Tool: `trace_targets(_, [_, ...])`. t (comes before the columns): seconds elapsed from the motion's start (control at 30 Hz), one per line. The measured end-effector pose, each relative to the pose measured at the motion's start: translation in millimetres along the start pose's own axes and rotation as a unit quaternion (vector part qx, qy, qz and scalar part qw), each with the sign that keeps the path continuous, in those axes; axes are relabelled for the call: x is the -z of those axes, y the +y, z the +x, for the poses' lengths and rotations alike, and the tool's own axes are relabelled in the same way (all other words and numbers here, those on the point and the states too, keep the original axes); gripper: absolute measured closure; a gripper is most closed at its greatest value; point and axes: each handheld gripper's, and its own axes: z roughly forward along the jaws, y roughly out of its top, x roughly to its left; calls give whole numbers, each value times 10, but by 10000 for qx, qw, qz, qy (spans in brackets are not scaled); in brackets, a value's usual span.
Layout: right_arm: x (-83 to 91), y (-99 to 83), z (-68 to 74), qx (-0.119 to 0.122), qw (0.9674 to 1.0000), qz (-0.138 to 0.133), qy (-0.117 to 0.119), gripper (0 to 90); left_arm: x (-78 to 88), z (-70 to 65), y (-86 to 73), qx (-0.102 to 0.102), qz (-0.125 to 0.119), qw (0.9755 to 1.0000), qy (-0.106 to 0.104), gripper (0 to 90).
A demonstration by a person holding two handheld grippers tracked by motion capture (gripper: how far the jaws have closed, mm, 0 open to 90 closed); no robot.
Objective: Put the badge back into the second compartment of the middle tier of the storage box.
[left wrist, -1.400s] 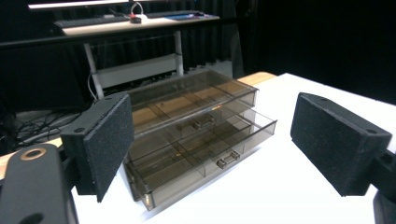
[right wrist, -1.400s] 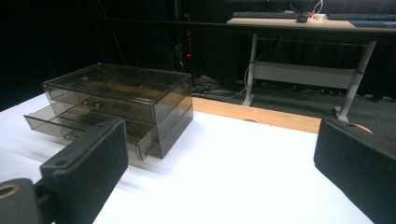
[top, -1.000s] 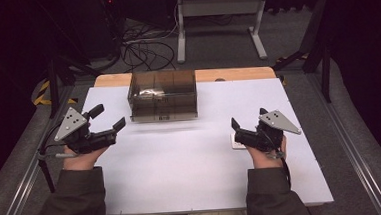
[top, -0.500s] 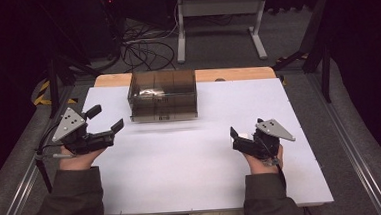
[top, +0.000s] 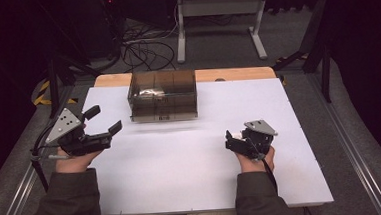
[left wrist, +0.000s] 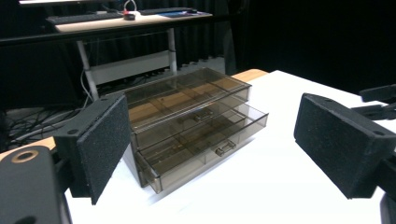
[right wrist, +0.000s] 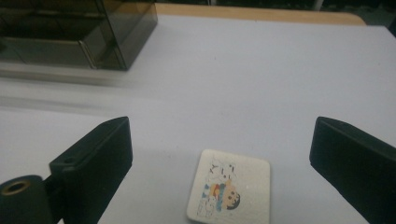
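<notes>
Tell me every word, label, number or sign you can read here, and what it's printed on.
No readable text anywhere.
White card between the right gripper's open jaws: a cartoon picture, with no words I can make out.
Smoky plastic drawer box: a small mark low on its front, too small to read.
Yellow and black stripes on the floor: hazard marking, no letters.

White table (top: pixel 193 187): drawer box (top: pixel 162 95), cartoon card (right wrist: pixel 229 192).

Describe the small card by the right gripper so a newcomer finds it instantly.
On the white table, look at the near right, far from the smoky drawer box. Between the open jaws of the right gripper lies a flat rounded-corner card, the sole item with a colourful cartoon print.
</notes>
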Motion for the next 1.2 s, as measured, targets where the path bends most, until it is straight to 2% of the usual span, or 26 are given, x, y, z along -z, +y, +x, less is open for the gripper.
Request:
trace_targets(0.13, [-77, -45, 12, -2, 9994, 308, -174, 76, 4, -5, 13, -2, 26, 10000, -31, 115])
trace_targets(0.23, [-116, -80, -3, -91, 9987, 411, -292, 86, 10, -22, 24, 43, 7, 10000, -70, 114])
trace_targets(0.37, [-180, -114, -30, -273, 9975, 569, -329, 105, 9, -28, 25, 39, 64, 10000, -56, 114])
trace_targets(0.47, [-221, -131, -17, -298, 9963, 693, -402, 137, 22, -29, 32, 15, 70, 10000, -54, 113])
trace_targets(0.63, [-300, -150, -28, -401, 9936, 863, -600, 174, 65, -5, 42, 92, 21, 10000, -12, 113])
trace_targets(1.2, [-406, -227, -31, -434, 9908, 1175, -513, 174, 61, -4, 78, 98, -38, 9999, -60, 114])
